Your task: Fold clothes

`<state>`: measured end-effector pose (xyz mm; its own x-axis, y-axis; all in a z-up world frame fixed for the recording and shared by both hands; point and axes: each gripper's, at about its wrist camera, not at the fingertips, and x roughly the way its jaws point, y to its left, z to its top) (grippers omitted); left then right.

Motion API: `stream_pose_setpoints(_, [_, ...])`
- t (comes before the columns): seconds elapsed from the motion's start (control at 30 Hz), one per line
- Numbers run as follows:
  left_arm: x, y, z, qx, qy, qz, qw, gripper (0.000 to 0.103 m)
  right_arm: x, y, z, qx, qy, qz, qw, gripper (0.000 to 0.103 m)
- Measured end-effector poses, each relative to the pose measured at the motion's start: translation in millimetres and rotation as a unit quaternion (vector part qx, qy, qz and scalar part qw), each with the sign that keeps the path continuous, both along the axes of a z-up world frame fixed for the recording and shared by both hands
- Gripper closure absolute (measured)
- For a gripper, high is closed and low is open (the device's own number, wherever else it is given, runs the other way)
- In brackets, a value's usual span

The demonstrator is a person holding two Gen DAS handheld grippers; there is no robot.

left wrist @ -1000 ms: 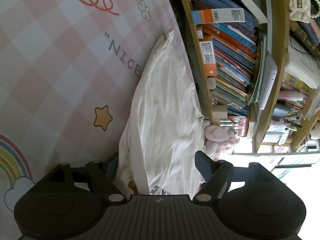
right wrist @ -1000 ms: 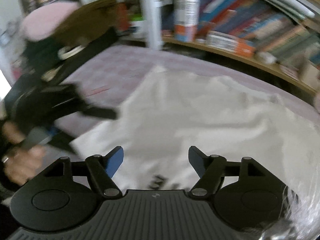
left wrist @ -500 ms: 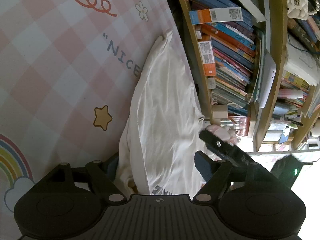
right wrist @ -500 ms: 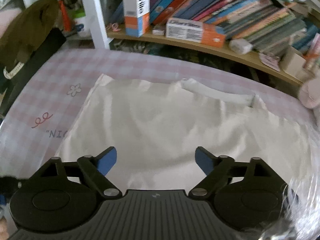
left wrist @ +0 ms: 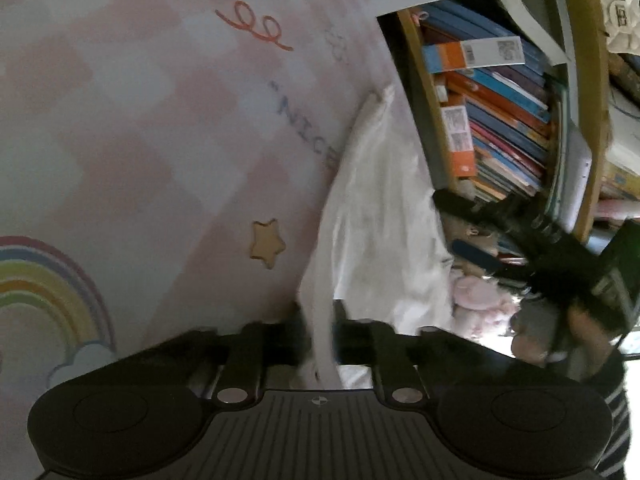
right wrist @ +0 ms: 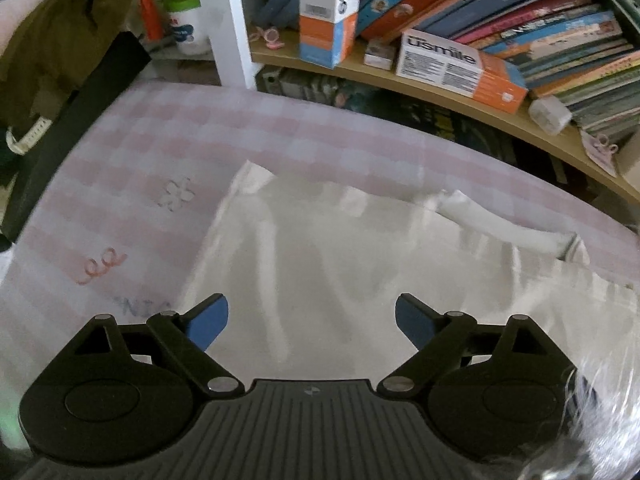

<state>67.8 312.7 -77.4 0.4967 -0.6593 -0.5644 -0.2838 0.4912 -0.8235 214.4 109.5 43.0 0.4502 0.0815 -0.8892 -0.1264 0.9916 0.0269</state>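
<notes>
At near hem: left tool (left wrist: 320,344) now clamped on shirt (left wrist: 376,208).

Landmark: white garment (right wrist: 360,280), spread flat on the pink checked cloth (right wrist: 200,128).

- Left of garment: bare checked cloth, flat and unobstructed; printed marks only.
- Far side of garment: narrow strip of bare cloth, then the wooden shelf edge (right wrist: 440,92); boxes (right wrist: 460,68) and leaning books (right wrist: 540,28) crowd it, little room above.
- Far-left of garment: white upright post (right wrist: 228,24); beyond it a dark strap (right wrist: 76,120) and brown bundle (right wrist: 52,32) at the cloth's corner.
- Above garment: open.
- Right edge of garment, in left wrist view: right gripper (left wrist: 472,224), held by a hand (left wrist: 560,340), occupies the gap before the bookshelf (left wrist: 500,120); pink plush (left wrist: 476,300) sits below.
</notes>
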Motion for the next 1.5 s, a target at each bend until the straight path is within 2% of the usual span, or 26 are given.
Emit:
stream_pose_setpoints(0.03, [-1, -2, 6, 0.012, -0.011, -0.003, 0.9999, 0.095, 3, 2, 2, 0.007, 0.003, -0.002, 1.0, 0.012])
stream_pose_setpoints(0.1, [-2, -14, 28, 0.045, -0.063, -0.029, 0.9966, 0.096, 10, 6, 6, 0.019, 0.007, -0.003, 1.0, 0.012])
stream_pose_setpoints(0.17, [-3, -30, 51, 0.075, -0.117, -0.063, 0.9883, 0.096, 17, 12, 10, 0.029, 0.012, -0.002, 1.0, 0.012])
stream_pose_setpoints(0.27, [-3, -49, 69, 0.117, -0.161, -0.098, 0.9752, 0.095, 27, 26, 14, 0.027, 0.019, 0.014, 0.999, 0.012])
stream_pose_setpoints(0.33, [-2, -57, 72, 0.13, -0.169, -0.11, 0.9707, 0.095, 34, 38, 13, 0.015, 0.025, 0.029, 0.999, 0.014])
stream_pose_setpoints(0.47, [1, -63, 74, 0.135, -0.176, -0.119, 0.9678, 0.095, 45, 62, 2, -0.022, 0.042, 0.06, 0.997, 0.015])
stream_pose_setpoints(0.63, [0, -66, 75, 0.143, -0.18, -0.125, 0.9652, 0.095, 52, 86, -22, -0.084, 0.071, 0.092, 0.99, 0.025])
stream_pose_setpoints(0.77, [0, -68, 76, 0.147, -0.182, -0.127, 0.964, 0.095, 53, 92, -36, -0.112, 0.083, 0.099, 0.985, 0.029])
stream_pose_setpoints(0.9, [-1, -70, 78, 0.15, -0.184, -0.131, 0.9626, 0.095, 53, 88, -48, -0.129, 0.095, 0.086, 0.983, 0.041])
stream_pose_setpoints(0.97, [-2, -71, 79, 0.154, -0.187, -0.135, 0.9608, 0.095, 51, 83, -51, -0.127, 0.099, 0.077, 0.984, 0.047])
stream_pose_setpoints(1.0, [-3, -72, 80, 0.156, -0.189, -0.137, 0.9597, 0.095, 50, 80, -52, -0.122, 0.102, 0.073, 0.985, 0.057])
stream_pose_setpoints(1.03, [-3, -73, 82, 0.159, -0.191, -0.138, 0.9586, 0.095, 49, 78, -51, -0.112, 0.105, 0.07, 0.986, 0.073])
stream_pose_setpoints(1.1, [-5, -73, 86, 0.164, -0.196, -0.142, 0.9562, 0.096, 46, 73, -49, -0.097, 0.105, 0.065, 0.988, 0.087])
stream_pose_setpoints(1.13, [-6, -74, 88, 0.167, -0.199, -0.144, 0.955, 0.096, 44, 70, -46, -0.091, 0.103, 0.062, 0.989, 0.091])
stream_pose_setpoints(1.23, [-9, -77, 96, 0.167, -0.21, -0.148, 0.9519, 0.096, 40, 58, -31, -0.068, 0.089, 0.058, 0.992, 0.094])
stream_pose_setpoints(1.5, [-12, -103, 130, 0.167, -0.259, -0.166, 0.9366, 0.096, 25, 1, 12, -0.01, 0.045, 0.042, 0.998, 0.095])
